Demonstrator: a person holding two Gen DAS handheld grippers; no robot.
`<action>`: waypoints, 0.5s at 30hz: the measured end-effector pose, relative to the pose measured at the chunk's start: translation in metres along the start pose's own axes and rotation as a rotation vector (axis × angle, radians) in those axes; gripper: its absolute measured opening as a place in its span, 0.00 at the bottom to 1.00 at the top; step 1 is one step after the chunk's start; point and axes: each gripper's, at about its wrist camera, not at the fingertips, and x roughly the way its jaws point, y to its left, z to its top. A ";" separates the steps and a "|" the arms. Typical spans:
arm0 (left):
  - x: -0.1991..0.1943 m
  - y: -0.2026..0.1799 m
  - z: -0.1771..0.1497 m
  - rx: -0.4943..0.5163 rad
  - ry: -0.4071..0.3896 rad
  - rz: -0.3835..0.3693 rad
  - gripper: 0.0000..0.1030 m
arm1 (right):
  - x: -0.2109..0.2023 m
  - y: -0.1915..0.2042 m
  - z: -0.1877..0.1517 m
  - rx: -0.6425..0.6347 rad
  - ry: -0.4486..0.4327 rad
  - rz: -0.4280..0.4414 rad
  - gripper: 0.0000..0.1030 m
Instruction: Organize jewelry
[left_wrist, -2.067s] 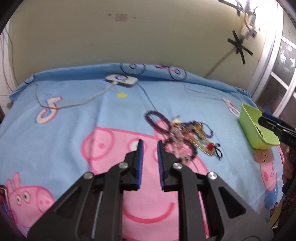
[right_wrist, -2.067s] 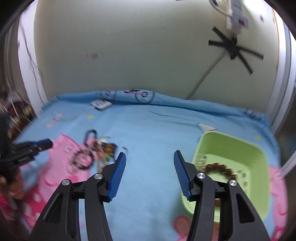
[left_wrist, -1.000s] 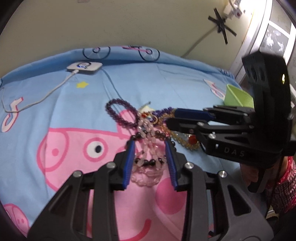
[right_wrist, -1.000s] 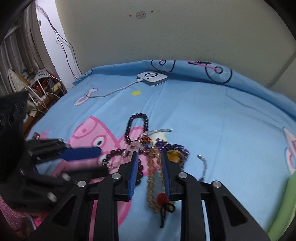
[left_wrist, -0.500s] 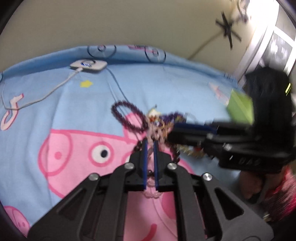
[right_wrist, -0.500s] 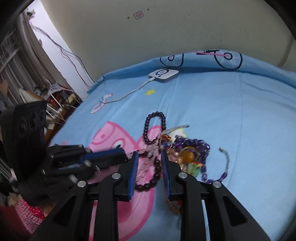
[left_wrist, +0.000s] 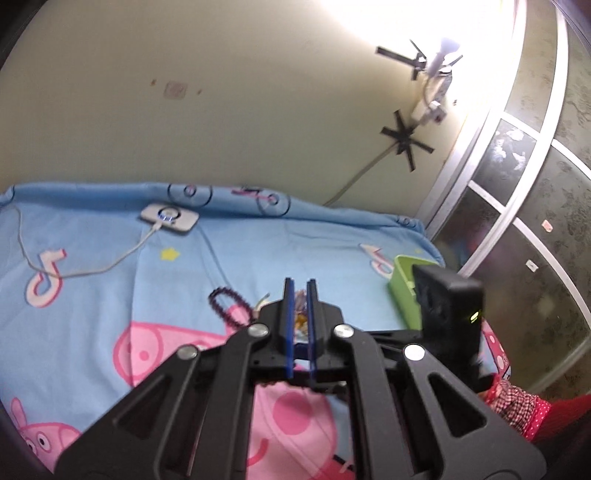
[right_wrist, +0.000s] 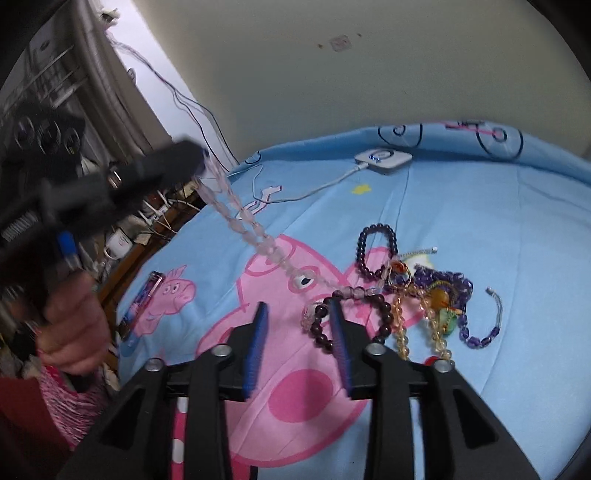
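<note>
On the cartoon bedsheet (right_wrist: 480, 229), left tongs (right_wrist: 201, 157) clench the pale bead strand (right_wrist: 243, 221); right tongs (right_wrist: 295, 325), opening and empty, should pin the tangle (right_wrist: 424, 295) just beyond them while it lifts free.

left gripper (left_wrist: 300, 295) jaws near-closed | dark bead bracelet (left_wrist: 225, 304) on sheet (left_wrist: 110, 258)
</note>
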 end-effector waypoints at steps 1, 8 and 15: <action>-0.003 -0.005 0.002 0.010 -0.008 -0.004 0.05 | 0.000 0.004 0.000 -0.018 -0.010 -0.016 0.28; -0.031 -0.030 0.011 0.054 -0.065 -0.050 0.05 | 0.017 0.003 0.005 -0.020 -0.028 -0.076 0.31; -0.050 -0.045 0.021 0.082 -0.115 -0.056 0.05 | -0.023 -0.017 0.006 0.104 -0.114 0.003 0.00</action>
